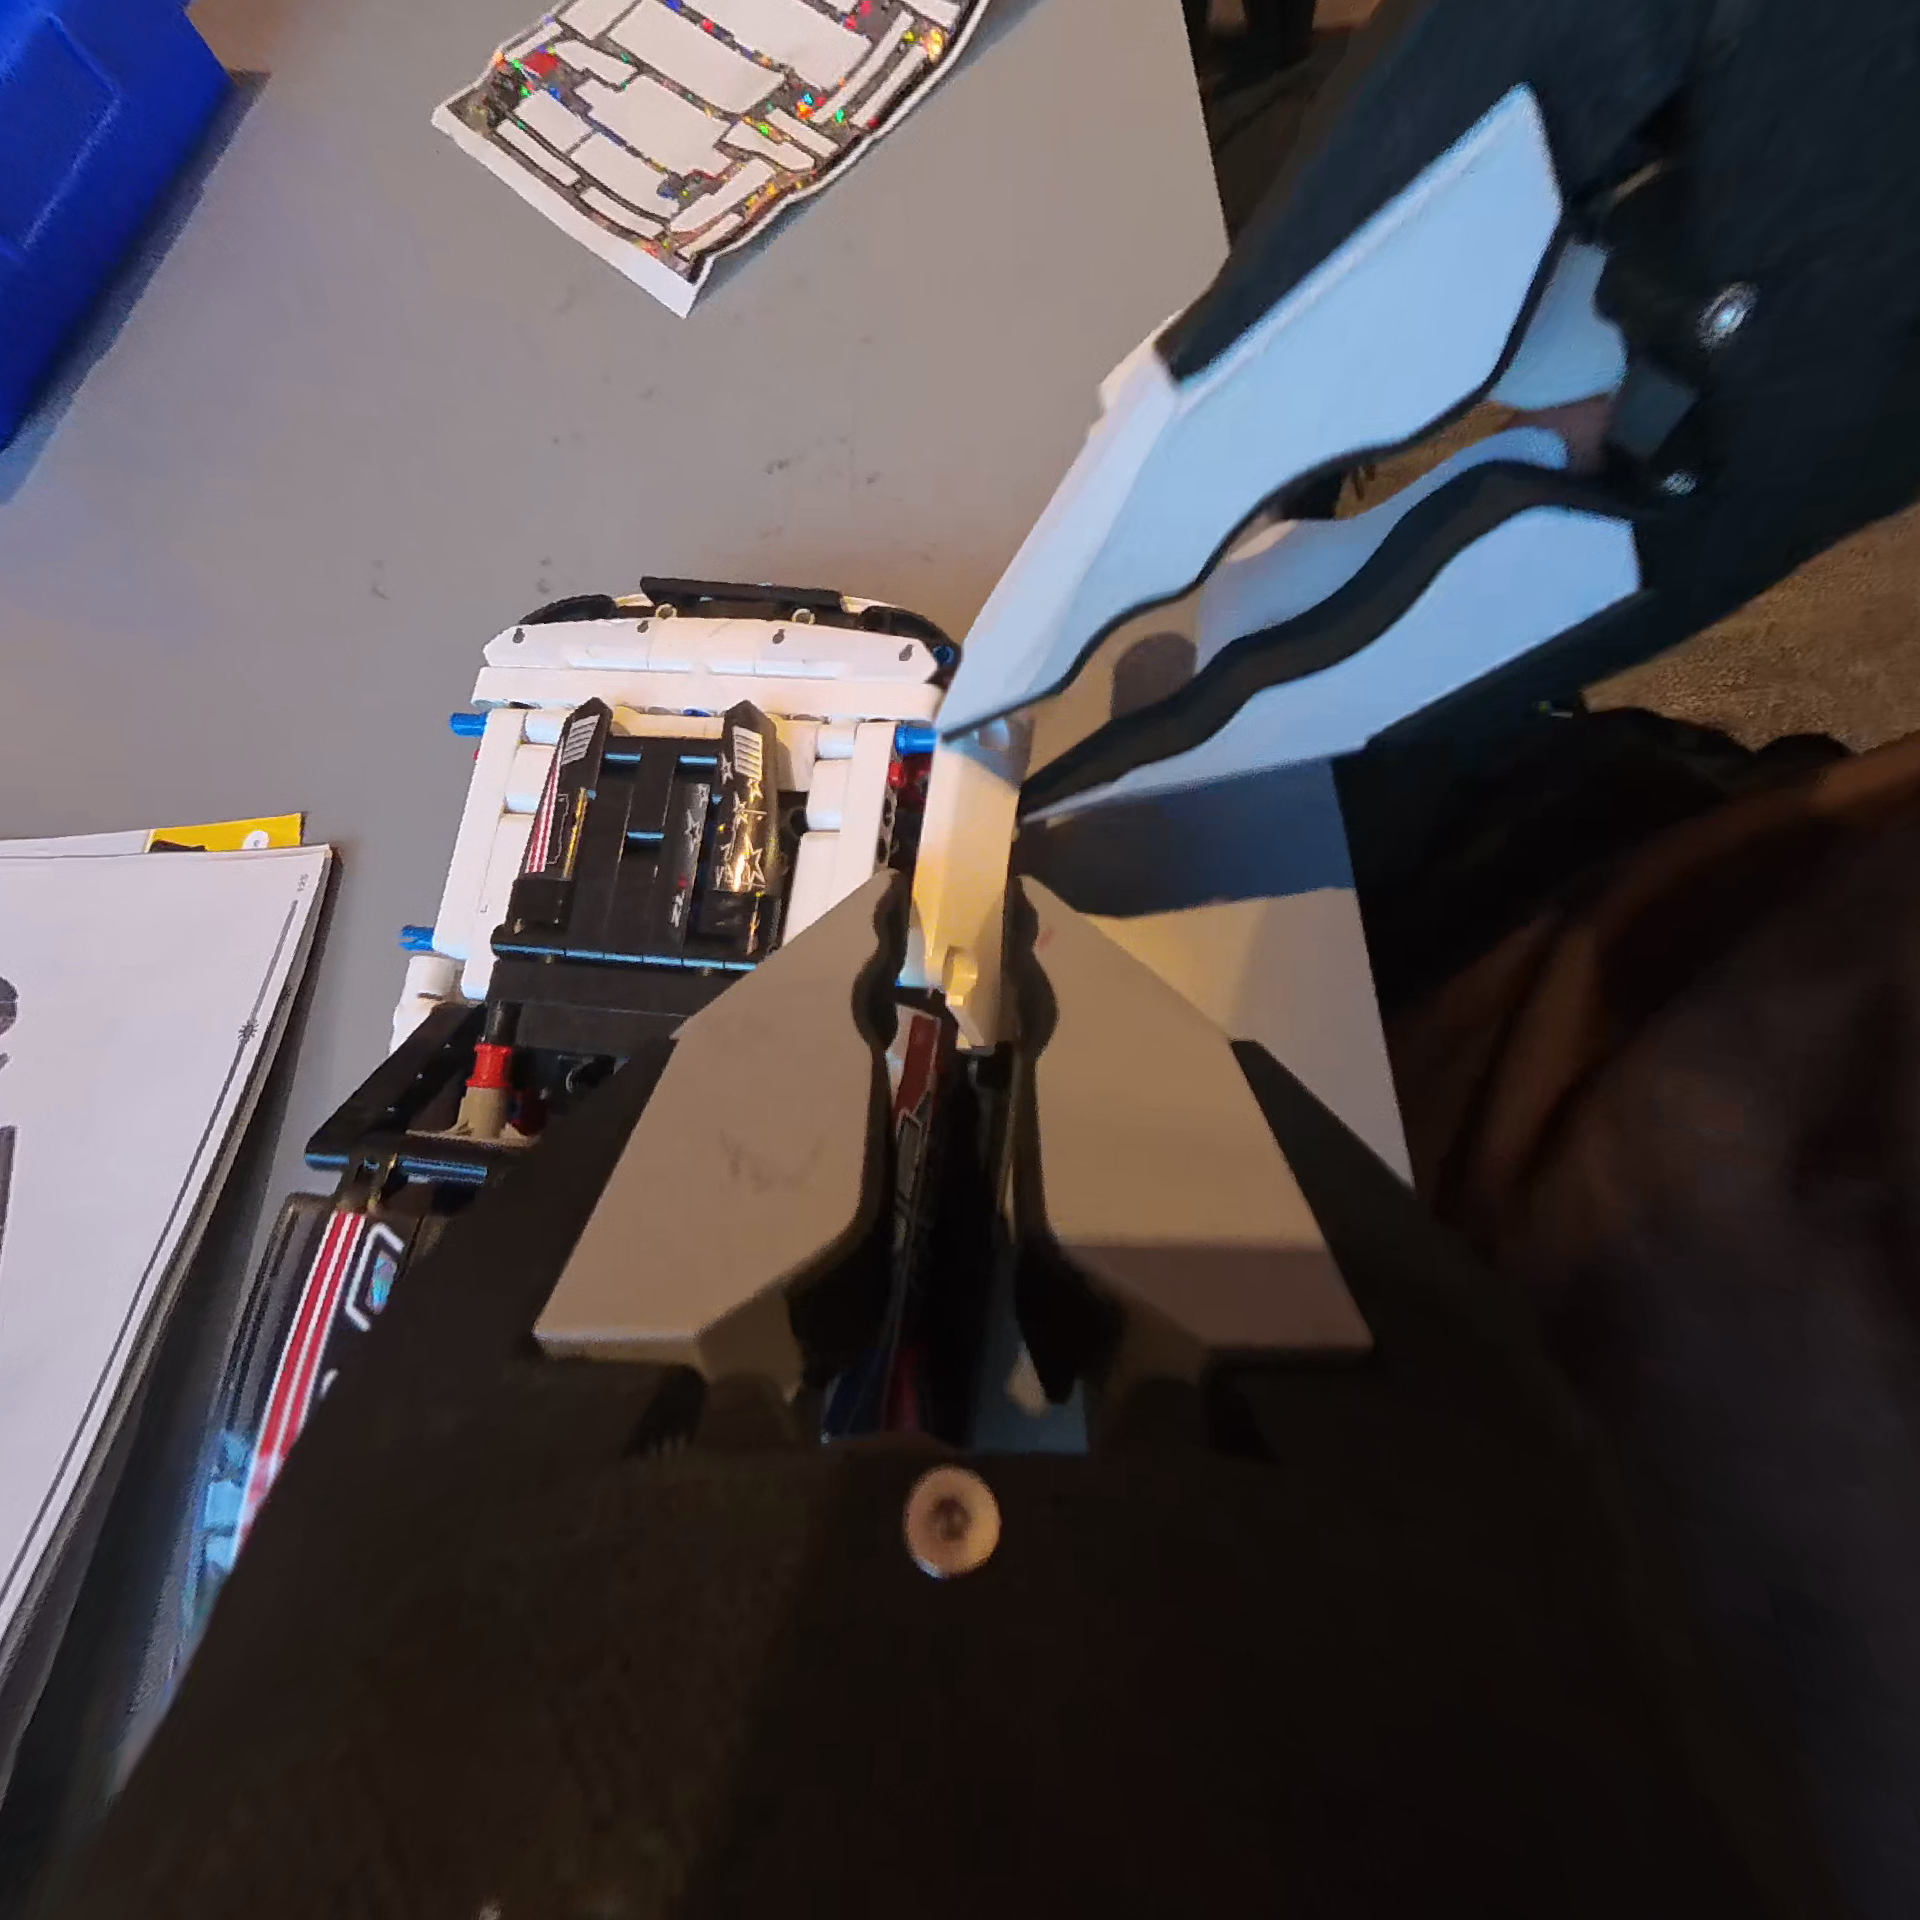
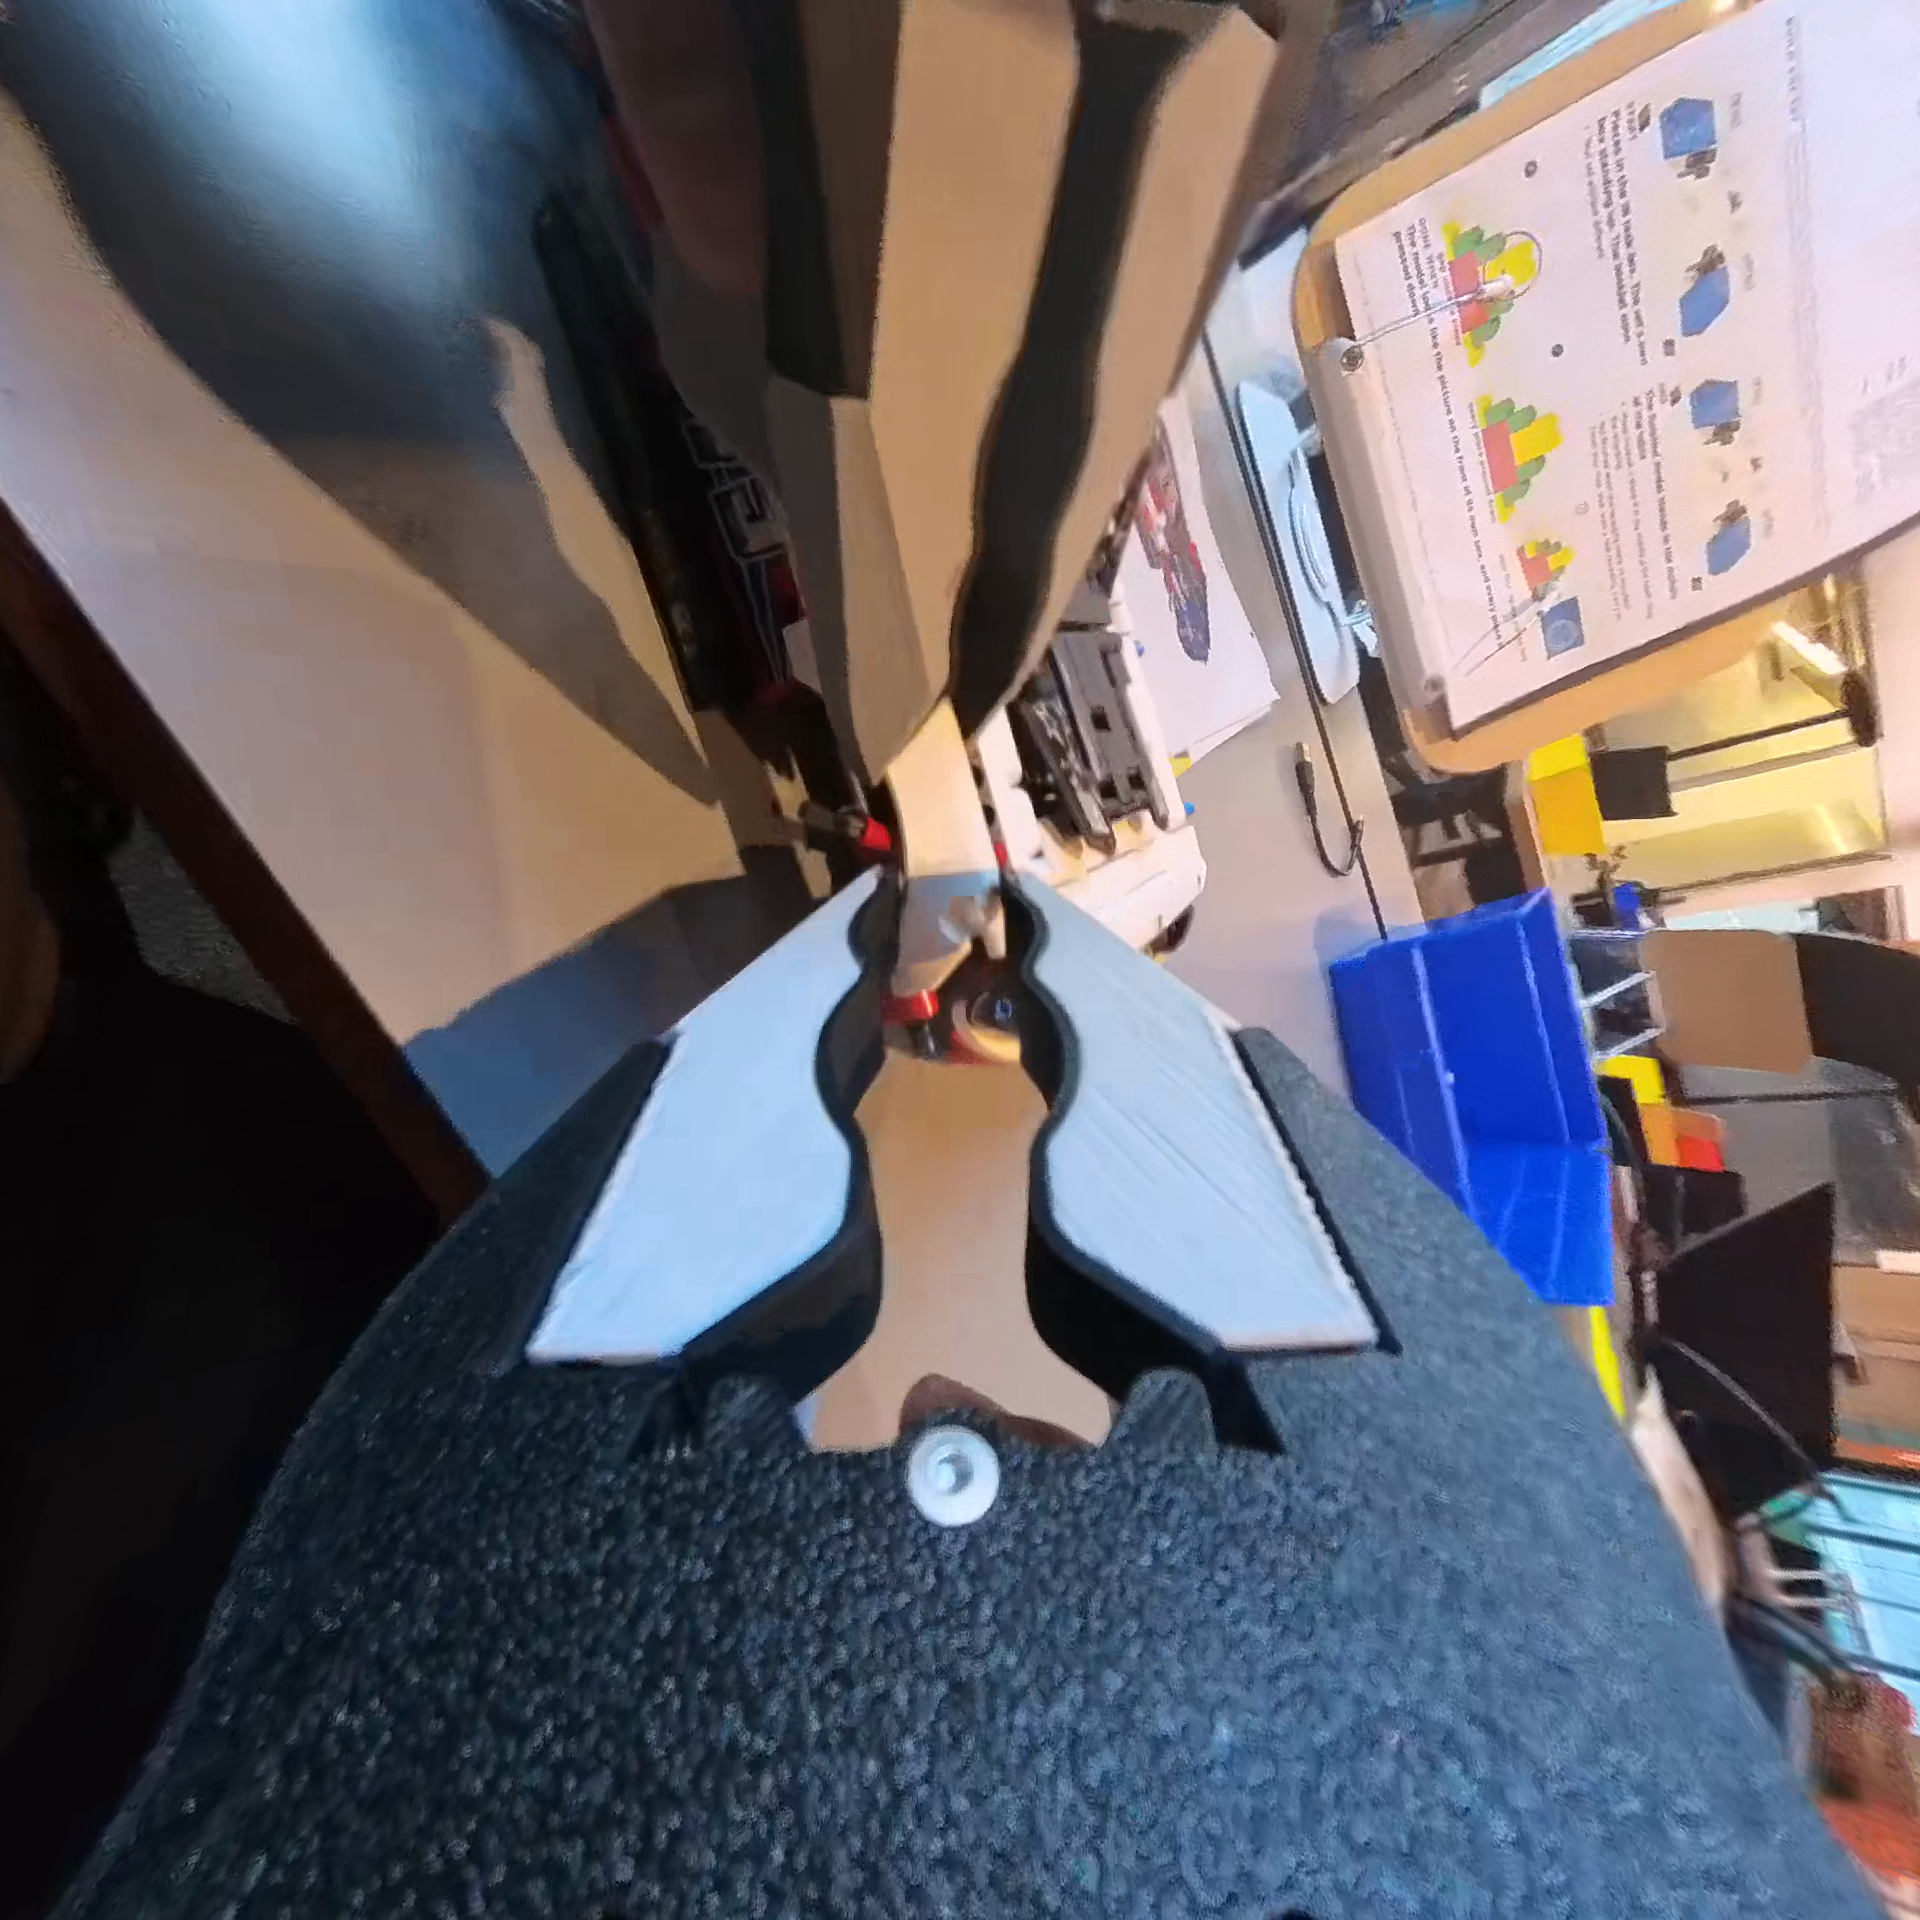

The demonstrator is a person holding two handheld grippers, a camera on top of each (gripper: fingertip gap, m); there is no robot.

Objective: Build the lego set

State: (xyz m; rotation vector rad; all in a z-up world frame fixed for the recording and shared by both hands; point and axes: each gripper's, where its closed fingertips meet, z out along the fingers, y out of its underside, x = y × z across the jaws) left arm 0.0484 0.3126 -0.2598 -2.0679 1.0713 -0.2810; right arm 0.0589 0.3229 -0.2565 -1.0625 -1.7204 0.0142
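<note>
My left claw (image 1: 951, 914) sits low centre in the left wrist view, clamped on a white panel (image 1: 961, 831) at the right flank of the lego car (image 1: 665, 821). The car lies on the grey table (image 1: 436, 416), stretching from mid-frame down toward my claw, nose pointing up the picture. My right claw (image 1: 987, 748) drops in from the upper right, tips pinched on the same panel's upper end. In the right wrist view that claw (image 2: 945, 894) is closed on the white piece (image 2: 940, 914), the car just beyond. Booklet (image 1: 135, 1091) at left edge, sticker sheet (image 1: 707, 125) up top, blue bin (image 1: 83, 177) upper left.
</note>
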